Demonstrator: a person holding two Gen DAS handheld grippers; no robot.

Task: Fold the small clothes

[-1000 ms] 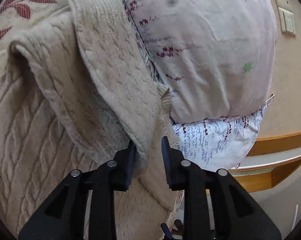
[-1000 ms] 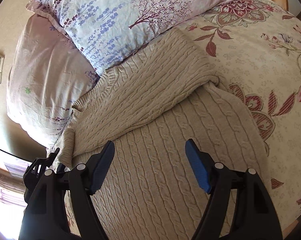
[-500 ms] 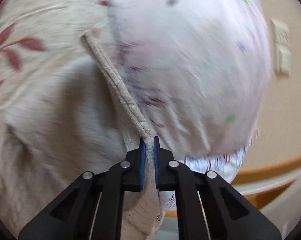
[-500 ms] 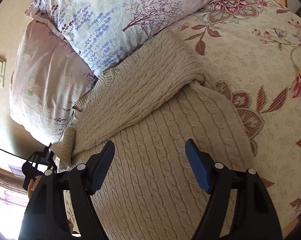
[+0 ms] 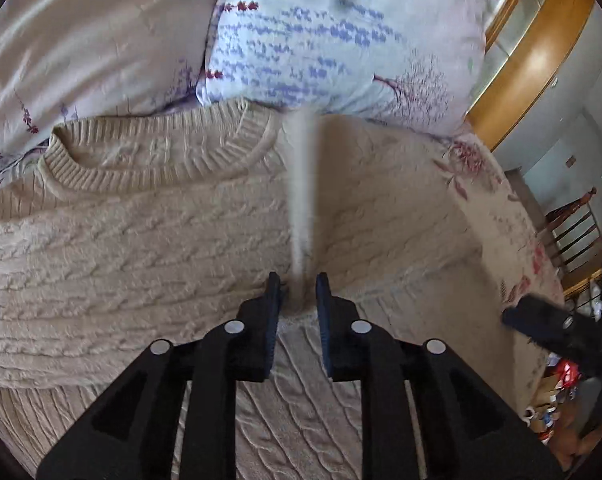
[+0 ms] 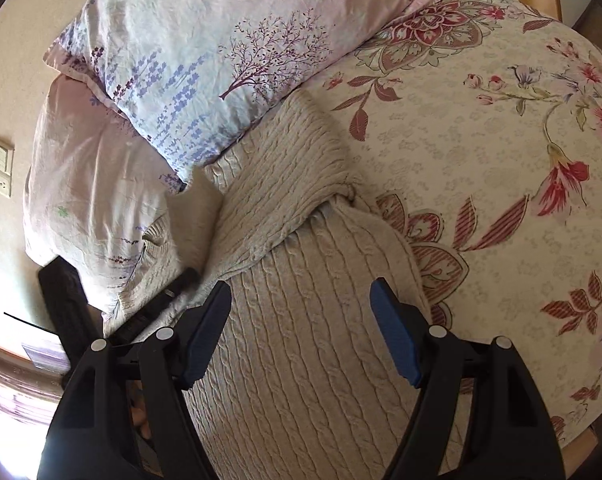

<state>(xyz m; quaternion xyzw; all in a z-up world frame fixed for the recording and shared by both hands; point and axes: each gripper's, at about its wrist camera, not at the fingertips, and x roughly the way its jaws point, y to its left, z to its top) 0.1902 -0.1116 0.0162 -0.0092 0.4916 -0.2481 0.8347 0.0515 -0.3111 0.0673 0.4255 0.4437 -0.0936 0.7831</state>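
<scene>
Holding your left tool (image 5: pixel 297 292) over the cream cable-knit sweater (image 5: pixel 141 240), you have its jaws narrow with a blurred strip of the same knit, the sleeve (image 5: pixel 301 184), standing up between them; the jaws have just been opening, and a small gap shows on each side of the strip, so the pads no longer press it. To the left of that tool and ahead of it the sweater lies flat on the bed, its ribbed neckline (image 5: pixel 153 168) up against the pale pink pillow (image 5: pixel 81 40). Straight ahead of the tool, past the sleeve, sits the pillow with the lavender print (image 5: pixel 341 40). To its right you see a wooden bed frame (image 5: pixel 533 60), and low at the right edge part of your other tool.

Your right tool (image 6: pixel 301 312) hangs above the lower body of the sweater (image 6: pixel 301 360) with its blue pads (image 6: pixel 393 340) set wide and nothing between them but knit below. To its left the left tool (image 6: pixel 173 292) shows dark beside the pink pillow (image 6: pixel 93 200). Ahead of it a folded sleeve (image 6: pixel 285 184) lies across the sweater, its far end touching the lavender pillow (image 6: pixel 221 40). To the right spreads the floral bedspread (image 6: pixel 501 160).
</scene>
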